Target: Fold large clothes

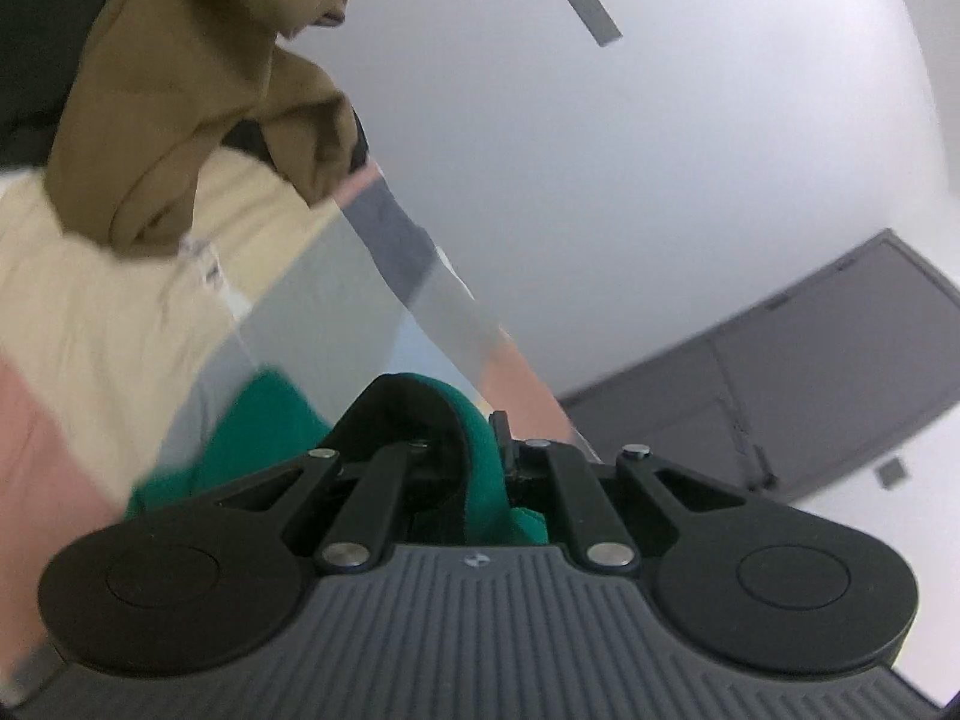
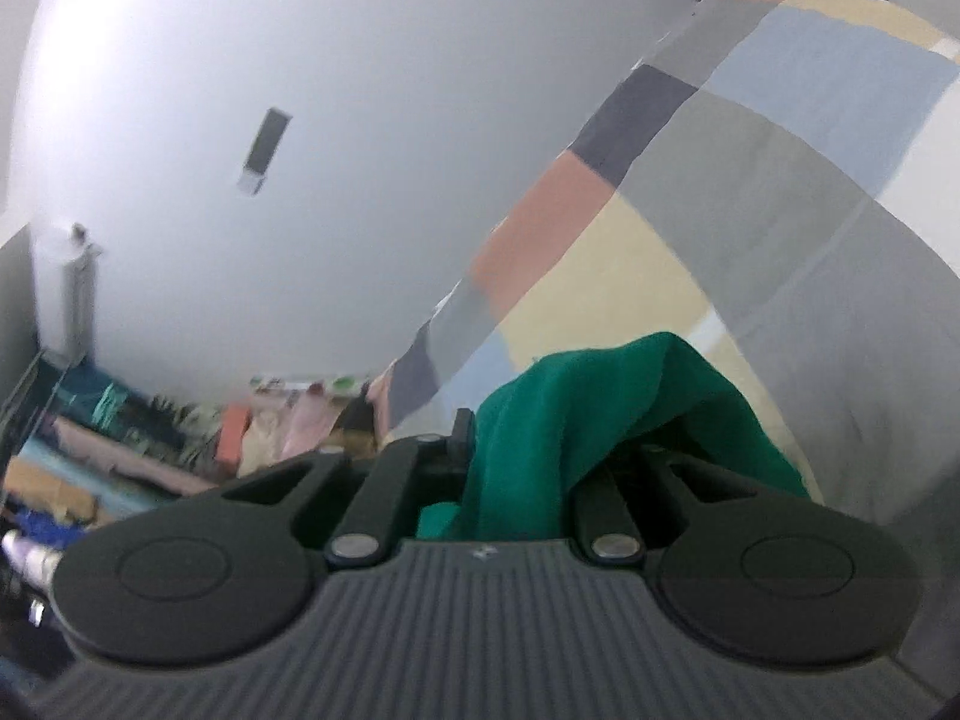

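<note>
A green garment (image 1: 264,426) with a dark inner lining is pinched in my left gripper (image 1: 468,450), whose jaws are closed on its edge; the cloth hangs down to the left. The same green garment (image 2: 570,414) drapes over my right gripper (image 2: 516,456), which is shut on it, the fingertips buried in the fabric. Both cameras tilt upward toward the ceiling, so the garment is lifted. A bed with a checked cover (image 1: 90,312) of cream, pink, grey and blue patches lies behind it, and also shows in the right wrist view (image 2: 750,192).
A tan garment (image 1: 198,102) lies bunched on the checked cover at the upper left. A dark grey door (image 1: 840,372) is at the right. A heap of mixed clothes (image 2: 180,438) lies low on the left. A ceiling fixture (image 2: 264,150) is overhead.
</note>
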A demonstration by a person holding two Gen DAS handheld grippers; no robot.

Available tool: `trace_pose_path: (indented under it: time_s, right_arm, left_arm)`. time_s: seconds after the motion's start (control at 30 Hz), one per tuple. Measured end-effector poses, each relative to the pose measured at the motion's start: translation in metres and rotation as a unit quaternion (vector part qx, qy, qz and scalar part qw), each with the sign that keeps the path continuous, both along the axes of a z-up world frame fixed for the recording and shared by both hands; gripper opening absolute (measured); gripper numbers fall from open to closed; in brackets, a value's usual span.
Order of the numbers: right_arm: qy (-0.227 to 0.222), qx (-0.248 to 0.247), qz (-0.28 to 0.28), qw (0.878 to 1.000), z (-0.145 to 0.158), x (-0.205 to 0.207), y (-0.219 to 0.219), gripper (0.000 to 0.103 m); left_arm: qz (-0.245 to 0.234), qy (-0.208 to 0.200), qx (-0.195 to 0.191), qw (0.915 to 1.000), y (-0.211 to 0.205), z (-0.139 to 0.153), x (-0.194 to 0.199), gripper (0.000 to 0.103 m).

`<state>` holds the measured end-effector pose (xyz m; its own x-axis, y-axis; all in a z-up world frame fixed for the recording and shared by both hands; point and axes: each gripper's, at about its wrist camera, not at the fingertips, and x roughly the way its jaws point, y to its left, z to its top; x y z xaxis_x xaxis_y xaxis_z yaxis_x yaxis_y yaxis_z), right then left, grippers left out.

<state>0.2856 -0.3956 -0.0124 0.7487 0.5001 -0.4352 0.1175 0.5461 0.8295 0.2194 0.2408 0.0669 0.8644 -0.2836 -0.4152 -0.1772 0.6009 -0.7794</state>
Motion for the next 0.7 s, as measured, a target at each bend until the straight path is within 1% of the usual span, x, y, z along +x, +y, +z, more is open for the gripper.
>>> trace_pose_path:
  time_s: [0.07,0.17,0.23,0.3,0.37,0.43,0.53,0.6,0.7]
  right_arm:
    - [0.009,0.005,-0.006,1.000,-0.020,0.025,0.001,0.014]
    - [0.022,0.015,-0.011,1.000,-0.060,0.056,0.002,0.015]
    - [0.032,0.020,-0.004,0.999,-0.088,0.071,0.002,0.015]
    - [0.045,0.028,0.005,0.999,-0.117,0.086,0.002,0.015]
    - [0.055,0.041,0.007,0.998,-0.140,0.097,0.000,0.015]
    - [0.060,0.052,0.008,0.997,-0.151,0.105,0.000,0.015]
    - [0.058,0.061,0.014,0.996,-0.163,0.113,0.000,0.015]
    - [0.057,0.067,0.018,0.996,-0.166,0.113,0.000,0.015]
    - [0.050,0.075,0.020,0.996,-0.165,0.108,-0.002,0.015]
  left_arm:
    - [0.016,0.004,0.005,0.9999,0.004,-0.019,0.026,0.007]
    - [0.022,0.023,0.019,0.9993,0.010,-0.055,0.069,0.007]
    - [0.014,0.044,0.028,0.9985,0.017,-0.082,0.094,0.008]
    - [0.004,0.052,0.031,0.9982,0.025,-0.110,0.118,0.008]
    - [-0.006,0.063,0.035,0.9974,0.027,-0.133,0.136,0.008]
    - [-0.014,0.079,0.040,0.9960,0.027,-0.149,0.150,0.008]
    - [-0.017,0.088,0.035,0.9954,0.031,-0.164,0.162,0.008]
    - [-0.019,0.093,0.033,0.9949,0.032,-0.169,0.166,0.008]
    - [-0.023,0.092,0.044,0.9945,0.030,-0.167,0.164,0.010]
